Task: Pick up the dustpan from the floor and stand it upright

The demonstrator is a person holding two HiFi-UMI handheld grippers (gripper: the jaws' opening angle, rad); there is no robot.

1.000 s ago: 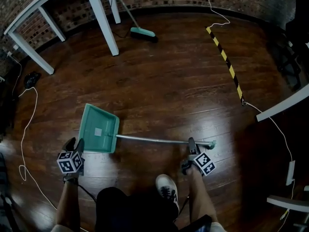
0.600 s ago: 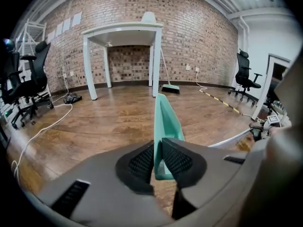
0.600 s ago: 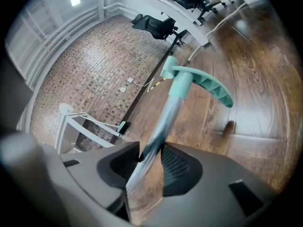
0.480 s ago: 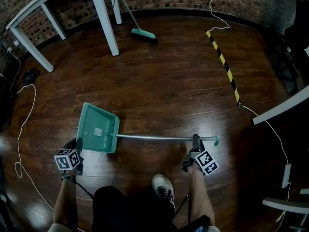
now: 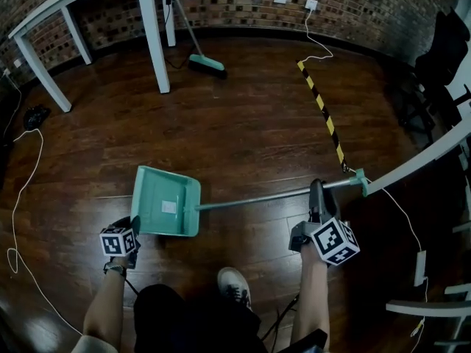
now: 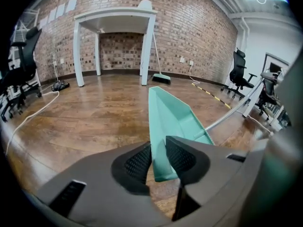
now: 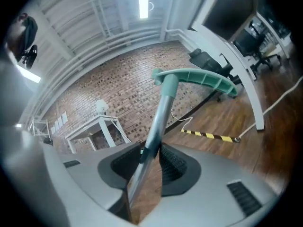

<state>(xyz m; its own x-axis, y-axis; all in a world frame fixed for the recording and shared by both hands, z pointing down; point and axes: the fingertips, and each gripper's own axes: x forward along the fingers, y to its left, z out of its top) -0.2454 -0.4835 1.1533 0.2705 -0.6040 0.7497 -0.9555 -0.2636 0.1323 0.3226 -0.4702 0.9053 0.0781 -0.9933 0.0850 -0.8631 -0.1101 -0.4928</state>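
A green dustpan lies with its pan on the dark wood floor, and its metal handle slants up to the right. My right gripper holds that handle near the green end grip. In the right gripper view its jaws are closing on the handle, pads against it. My left gripper is at the pan's near left corner. In the left gripper view the pan's side wall stands between the pads of this gripper, whose jaws are opening slightly while touching it.
A green broom leans by the white table legs at the back. A yellow-black strip crosses the floor. A white desk edge and office chairs stand at the right. A cable trails at the left; the person's shoe is below.
My right gripper closed on the handle and lifted its end off the floor. My left gripper moved in to the pan's near corner and closed over its wall.
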